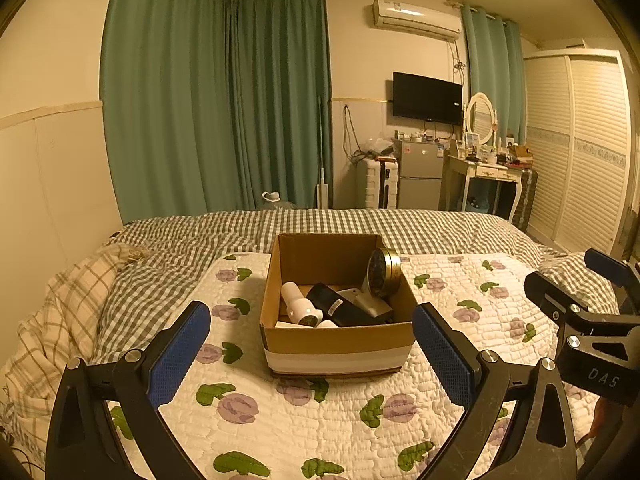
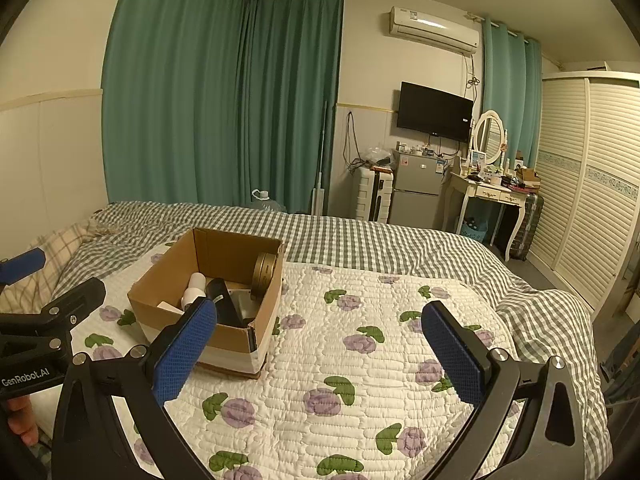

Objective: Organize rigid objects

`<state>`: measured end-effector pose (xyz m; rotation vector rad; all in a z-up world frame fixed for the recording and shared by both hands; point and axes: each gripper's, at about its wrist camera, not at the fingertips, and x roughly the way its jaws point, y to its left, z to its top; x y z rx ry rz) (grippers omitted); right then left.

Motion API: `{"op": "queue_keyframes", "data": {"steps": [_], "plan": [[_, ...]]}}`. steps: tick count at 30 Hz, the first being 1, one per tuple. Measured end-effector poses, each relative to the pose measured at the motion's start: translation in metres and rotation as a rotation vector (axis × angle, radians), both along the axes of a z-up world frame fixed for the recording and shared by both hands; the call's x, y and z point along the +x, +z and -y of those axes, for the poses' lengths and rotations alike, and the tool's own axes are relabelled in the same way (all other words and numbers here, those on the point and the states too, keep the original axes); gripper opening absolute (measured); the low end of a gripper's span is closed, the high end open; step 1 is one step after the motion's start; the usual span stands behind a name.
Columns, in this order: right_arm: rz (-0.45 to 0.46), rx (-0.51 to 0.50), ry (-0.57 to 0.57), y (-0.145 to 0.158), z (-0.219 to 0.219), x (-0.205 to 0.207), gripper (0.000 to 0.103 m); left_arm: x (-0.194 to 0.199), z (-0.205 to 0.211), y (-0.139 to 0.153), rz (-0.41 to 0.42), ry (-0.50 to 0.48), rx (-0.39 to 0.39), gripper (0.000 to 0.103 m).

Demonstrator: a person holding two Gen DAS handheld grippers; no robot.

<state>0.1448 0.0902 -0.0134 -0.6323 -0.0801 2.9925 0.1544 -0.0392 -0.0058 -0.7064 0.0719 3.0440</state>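
Observation:
An open cardboard box (image 1: pixel 340 340) stands on the flowered quilt (image 1: pixel 320 420). Inside lie a white bottle-like item (image 1: pixel 300 306), a black flat device (image 1: pixel 340 306), a white item (image 1: pixel 370 302) and a round gold tin (image 1: pixel 384 272) leaning on the right wall. My left gripper (image 1: pixel 312 344) is open and empty, its fingers either side of the box front, held back from it. My right gripper (image 2: pixel 320 344) is open and empty over bare quilt, right of the box (image 2: pixel 224 340). The tin (image 2: pixel 265 274) shows there too. Each gripper shows in the other's view, right (image 1: pixel 580 300) and left (image 2: pixel 40 300).
The quilt lies on a checked bed cover (image 1: pixel 240 232), with a plaid pillow (image 1: pixel 52 320) at the left. Green curtains (image 1: pixel 216 100), a fridge (image 1: pixel 420 172), a dressing table (image 1: pixel 484 172) and a wardrobe (image 1: pixel 580 140) stand beyond the bed.

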Motion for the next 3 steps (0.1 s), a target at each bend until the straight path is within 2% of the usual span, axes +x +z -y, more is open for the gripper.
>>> {"op": "queue_keyframes", "data": {"steps": [3], "plan": [[0.001, -0.003, 0.001, -0.0008, -0.0001, 0.0001, 0.103, 0.0009, -0.0019, -0.0006, -0.006, 0.002, -0.016, 0.103]]}}
